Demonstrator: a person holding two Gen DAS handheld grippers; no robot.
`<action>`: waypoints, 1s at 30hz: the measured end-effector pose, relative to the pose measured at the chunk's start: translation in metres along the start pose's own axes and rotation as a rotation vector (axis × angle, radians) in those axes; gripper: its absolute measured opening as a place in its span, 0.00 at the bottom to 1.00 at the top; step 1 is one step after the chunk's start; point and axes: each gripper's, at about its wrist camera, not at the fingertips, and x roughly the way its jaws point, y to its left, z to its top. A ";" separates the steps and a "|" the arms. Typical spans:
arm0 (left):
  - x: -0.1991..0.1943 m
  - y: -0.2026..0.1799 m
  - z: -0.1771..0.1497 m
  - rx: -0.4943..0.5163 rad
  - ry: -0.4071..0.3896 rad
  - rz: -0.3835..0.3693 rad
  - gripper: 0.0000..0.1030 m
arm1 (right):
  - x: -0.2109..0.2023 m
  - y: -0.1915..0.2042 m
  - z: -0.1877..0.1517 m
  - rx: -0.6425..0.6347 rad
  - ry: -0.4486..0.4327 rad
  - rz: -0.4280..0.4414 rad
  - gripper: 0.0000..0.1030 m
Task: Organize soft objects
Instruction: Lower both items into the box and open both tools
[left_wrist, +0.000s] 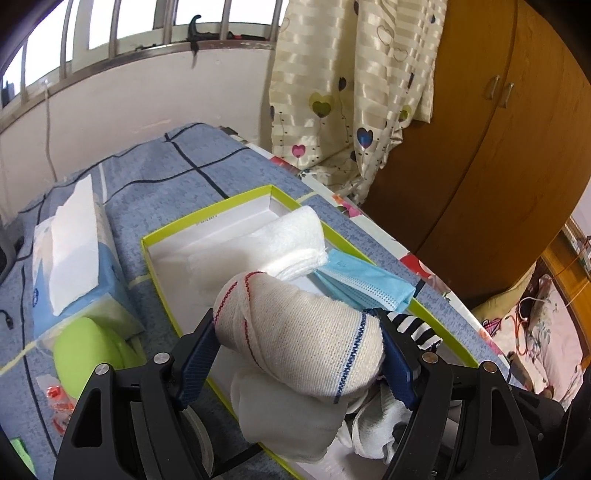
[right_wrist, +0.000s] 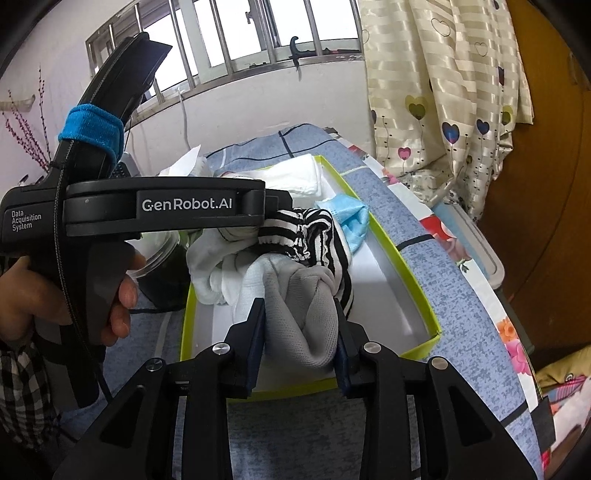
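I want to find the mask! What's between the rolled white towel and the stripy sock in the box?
The blue face mask lies between the rolled white towel and the black-and-white striped sock, inside the green-rimmed box. The left wrist view shows it best.

We note a cream bandage roll (left_wrist: 295, 332) with red and blue stitch lines, a light-blue face mask (left_wrist: 364, 282), a black-and-white striped sock (right_wrist: 314, 240), and a lime-rimmed white box (left_wrist: 207, 218).

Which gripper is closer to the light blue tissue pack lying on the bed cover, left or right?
Left. The left gripper, gripping a cream bandage roll, is beside the light blue tissue pack; the right gripper is over the green-rimmed box's opposite side.
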 end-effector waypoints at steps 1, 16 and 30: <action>-0.001 0.000 0.000 0.001 -0.003 0.003 0.76 | 0.000 0.000 0.000 0.000 -0.001 -0.003 0.36; -0.019 0.002 -0.006 -0.011 -0.029 -0.004 0.78 | -0.014 0.005 0.003 -0.006 -0.052 -0.060 0.68; -0.032 -0.017 0.004 0.033 -0.078 -0.067 0.78 | -0.020 0.006 0.002 0.015 -0.072 -0.089 0.70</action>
